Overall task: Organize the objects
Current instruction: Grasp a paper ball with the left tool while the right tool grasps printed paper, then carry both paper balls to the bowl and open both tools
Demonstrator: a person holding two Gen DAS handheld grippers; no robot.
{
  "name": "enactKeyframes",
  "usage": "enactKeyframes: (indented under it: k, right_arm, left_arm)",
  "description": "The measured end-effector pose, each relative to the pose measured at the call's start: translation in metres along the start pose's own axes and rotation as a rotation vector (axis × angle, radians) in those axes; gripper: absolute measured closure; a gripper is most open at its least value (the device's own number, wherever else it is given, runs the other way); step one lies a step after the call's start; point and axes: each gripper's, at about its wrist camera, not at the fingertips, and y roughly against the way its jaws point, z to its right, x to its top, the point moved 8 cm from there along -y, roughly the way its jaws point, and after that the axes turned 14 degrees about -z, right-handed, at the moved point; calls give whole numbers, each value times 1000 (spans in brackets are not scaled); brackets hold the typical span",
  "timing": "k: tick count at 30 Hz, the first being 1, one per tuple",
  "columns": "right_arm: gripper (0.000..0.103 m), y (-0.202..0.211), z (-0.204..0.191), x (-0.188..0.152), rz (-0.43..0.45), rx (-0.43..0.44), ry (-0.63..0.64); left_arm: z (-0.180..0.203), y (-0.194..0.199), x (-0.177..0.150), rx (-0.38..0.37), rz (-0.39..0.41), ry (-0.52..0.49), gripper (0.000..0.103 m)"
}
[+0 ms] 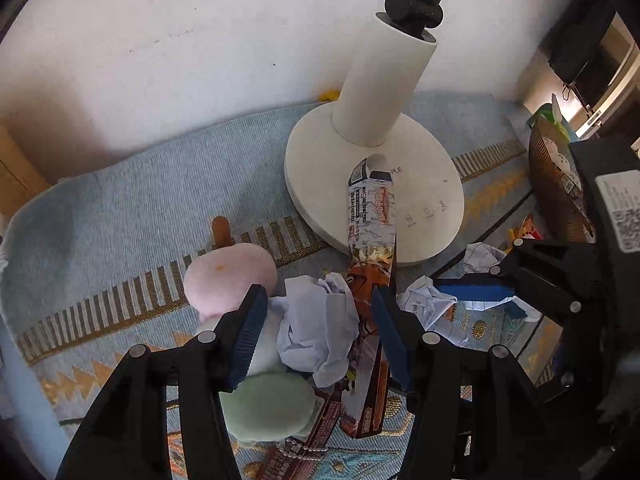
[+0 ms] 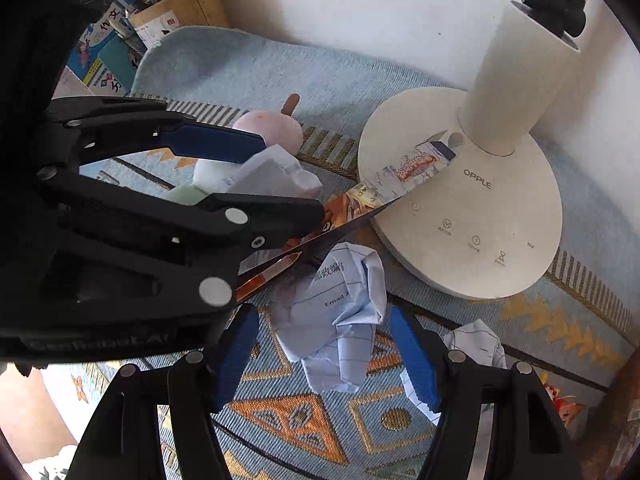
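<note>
Where print reads: lamp base [image 2: 460, 216] "OPPLE", "MAX" | crumpled paper [image 2: 340, 308] "Email" | left gripper [image 1: 318, 320] spread | right gripper [image 2: 324, 344] spread

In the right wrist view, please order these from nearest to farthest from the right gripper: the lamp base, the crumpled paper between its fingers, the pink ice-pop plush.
1. Crumpled paper, between the open fingers of the right gripper.
2. Lamp base, ahead on the right.
3. Pink ice-pop plush, farther back on the left, behind the left gripper.

Open left tongs [image 1: 318, 336] straddling crumpled paper [image 1: 320, 332], lamp base [image 1: 374, 192]
</note>
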Motion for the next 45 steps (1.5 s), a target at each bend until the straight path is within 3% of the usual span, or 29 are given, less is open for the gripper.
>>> enactKeyframes:
  k: [2, 4, 9, 12, 20, 24, 33, 35, 38, 39, 41, 45]
  right_arm:
    - [38, -5, 0, 4, -6, -12, 9]
    - [47, -4, -1, 3, -1, -22, 20]
    - [50, 5, 2, -10, 11, 0, 3]
    - [50, 17, 7, -21, 22, 15, -30]
    - [50, 78, 33, -74, 109, 149, -179]
    - [49, 96, 37, -116, 126, 169, -235]
    - [48, 46, 86, -213, 8, 98, -428]
    - [47, 38, 99, -222, 0, 92, -469]
    - [42, 33, 109, -231, 3, 155, -505]
    - [35, 33, 110, -232, 12, 174, -509]
    - [30, 33, 110, -234, 27, 198, -506]
    - [30, 26, 104, -233, 9, 204, -473]
  left_arm:
    - [-2, 2, -2, -4, -1, 8, 55]
    - [-2, 6, -7, -16, -4, 7, 57]
    - [-2, 7, -14, -75, -3, 38, 57]
    - [3, 7, -15, -69, -2, 33, 74]
    - [24, 66, -33, -157, 111, 81, 74]
    - [65, 87, -53, -196, 132, 33, 74]
    - [157, 44, -86, -248, -7, -67, 74]
    - [173, 39, -90, -252, -22, -88, 74]
    - [189, 37, -93, -234, -30, -106, 74]
    - [193, 37, -92, -228, -30, -109, 74]
    - [197, 38, -92, -221, -27, -107, 74]
    - [202, 38, -93, -199, -28, -93, 74]
